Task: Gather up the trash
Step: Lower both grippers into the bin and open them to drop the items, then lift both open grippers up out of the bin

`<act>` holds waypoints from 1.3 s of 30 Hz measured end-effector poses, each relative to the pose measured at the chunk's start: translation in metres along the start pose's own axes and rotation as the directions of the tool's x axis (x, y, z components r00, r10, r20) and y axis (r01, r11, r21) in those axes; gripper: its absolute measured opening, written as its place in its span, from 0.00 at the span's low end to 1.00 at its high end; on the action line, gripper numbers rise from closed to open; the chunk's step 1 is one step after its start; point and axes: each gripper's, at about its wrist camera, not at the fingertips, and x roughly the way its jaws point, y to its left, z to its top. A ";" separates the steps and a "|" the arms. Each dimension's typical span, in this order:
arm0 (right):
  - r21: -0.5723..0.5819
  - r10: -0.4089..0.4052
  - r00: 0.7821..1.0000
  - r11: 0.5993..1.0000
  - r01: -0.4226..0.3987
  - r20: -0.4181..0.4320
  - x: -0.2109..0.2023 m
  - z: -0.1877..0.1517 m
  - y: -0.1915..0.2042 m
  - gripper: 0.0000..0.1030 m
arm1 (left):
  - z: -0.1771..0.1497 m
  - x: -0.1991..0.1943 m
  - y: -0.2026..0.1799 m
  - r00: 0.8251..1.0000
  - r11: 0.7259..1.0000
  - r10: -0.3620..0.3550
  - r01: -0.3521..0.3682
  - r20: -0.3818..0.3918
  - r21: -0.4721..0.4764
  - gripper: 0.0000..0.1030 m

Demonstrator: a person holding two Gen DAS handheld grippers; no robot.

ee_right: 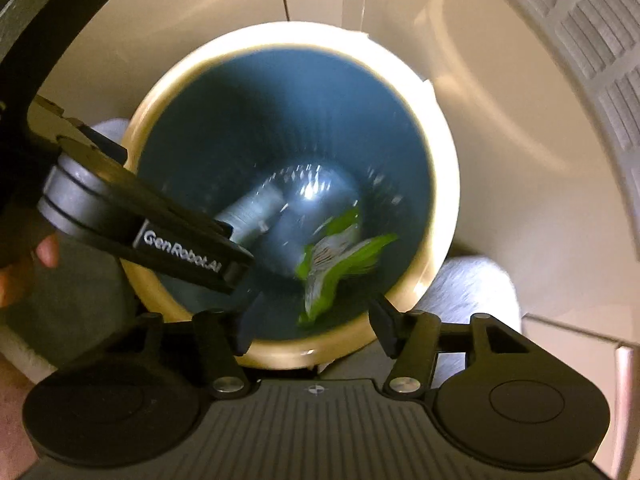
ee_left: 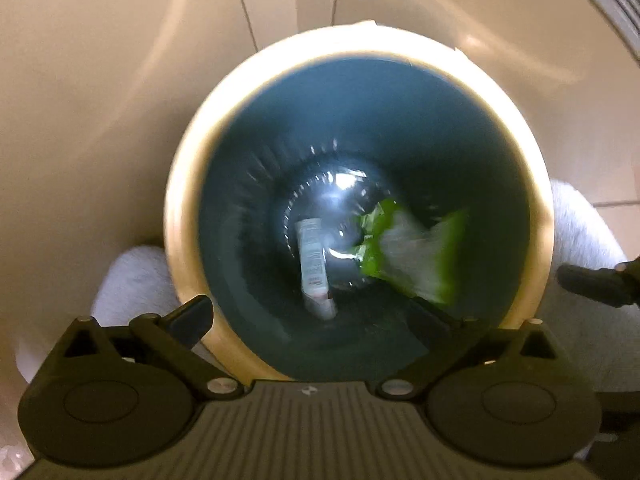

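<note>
Both tongs, left point(ee_left: 312, 312) and right point(ee_right: 314, 330), hang spread and empty over the cream-rimmed blue bin point(ee_left: 188, 216), green-and-white wrapper point(ee_left: 412, 256) and white tube point(ee_left: 314, 268) already inside; further trash unseen.

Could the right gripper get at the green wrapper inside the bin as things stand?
Probably yes. The right gripper is open over the bin rim, and the green wrapper lies just beyond its fingers with nothing over it. The left gripper crowds the mouth on one side, though.
</note>
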 end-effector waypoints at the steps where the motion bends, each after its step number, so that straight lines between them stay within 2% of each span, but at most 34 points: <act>1: -0.009 -0.018 1.000 1.000 0.018 0.021 -0.007 0.000 0.001 0.62 | 0.001 -0.007 0.003 1.000 1.000 0.002 -0.002 0.016 -0.011 1.00; 4: -0.020 -0.039 0.996 0.999 0.041 0.086 -0.034 -0.004 0.003 0.63 | -0.002 -0.033 0.012 0.997 1.000 0.012 -0.010 0.082 -0.026 1.00; 7: -0.017 -0.026 0.985 0.999 0.029 0.171 -0.072 -0.012 0.001 0.67 | -0.016 -0.065 0.015 0.985 1.000 0.022 -0.019 0.173 -0.018 1.00; 11: -0.017 0.009 0.958 1.000 -0.004 0.285 -0.122 -0.031 0.002 0.73 | -0.043 -0.115 0.013 0.953 0.999 0.036 -0.041 0.301 0.009 1.00; 14: -0.033 0.015 0.939 0.999 -0.003 0.344 -0.143 -0.043 0.008 0.79 | -0.064 -0.136 0.013 0.929 0.998 0.052 -0.062 0.366 0.017 1.00; 16: -0.047 -0.010 0.930 0.998 0.029 0.367 -0.149 -0.051 0.014 0.79 | -0.078 -0.144 0.013 0.920 0.996 0.076 -0.088 0.385 0.014 1.00; 19: -0.021 -0.018 0.923 0.999 0.028 0.385 -0.152 -0.055 0.013 0.79 | -0.084 -0.152 0.012 0.915 0.993 0.113 -0.120 0.388 -0.007 1.00; 24: -0.021 -0.017 0.907 0.999 0.029 0.420 -0.165 -0.066 0.016 0.79 | -0.091 -0.162 0.012 0.897 0.989 0.137 -0.145 0.420 -0.014 1.00; 32: -0.006 -0.020 0.896 1.000 0.025 0.444 -0.154 -0.074 0.013 0.79 | -0.101 -0.175 0.002 0.870 0.981 0.159 -0.191 0.466 0.021 1.00; 39: -0.003 -0.016 0.892 1.000 0.020 0.451 -0.152 -0.077 0.011 0.79 | -0.106 -0.178 0.000 0.868 0.980 0.166 -0.197 0.469 0.018 1.00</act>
